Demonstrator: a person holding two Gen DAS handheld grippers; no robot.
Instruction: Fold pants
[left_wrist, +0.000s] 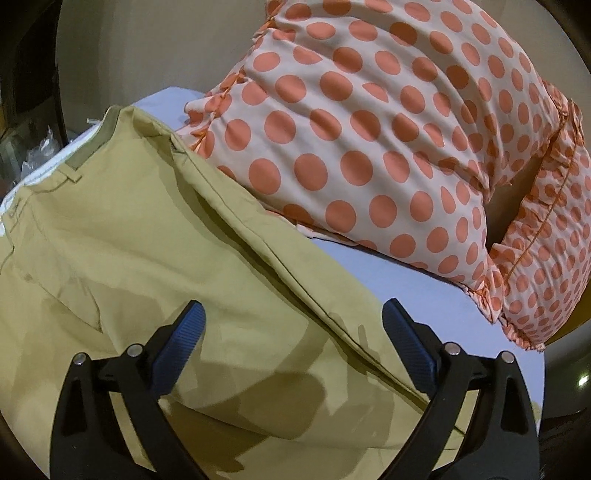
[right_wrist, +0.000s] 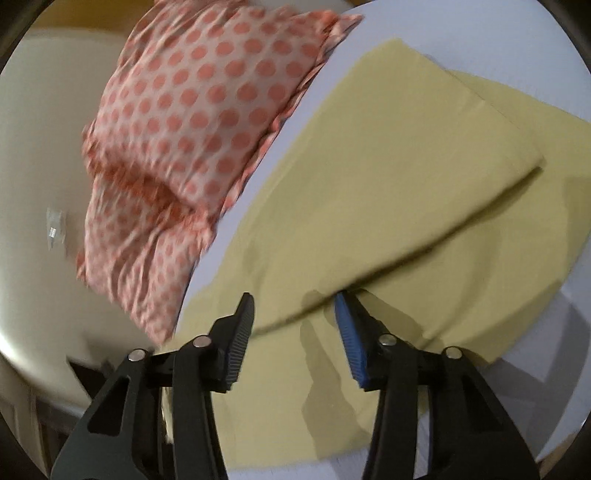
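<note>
White bed sheet (left_wrist: 424, 291) under khaki pants (left_wrist: 155, 236). Left gripper (left_wrist: 293, 325) wide, empty, above seat; waistband far left. Right gripper (right_wrist: 295, 314) wide, straddling folded leg edge.

The pants (left_wrist: 155, 236) are khaki-yellow, of thin smooth cloth, and lie flat on the pale bed sheet (left_wrist: 417, 291). In the left wrist view the waistband (left_wrist: 92, 144), with a darker olive lining and a belt loop, lies toward the far left edge of the bed. In the right wrist view one leg (right_wrist: 424, 155) is folded over the other layer, with its hem edge toward the right.
</note>
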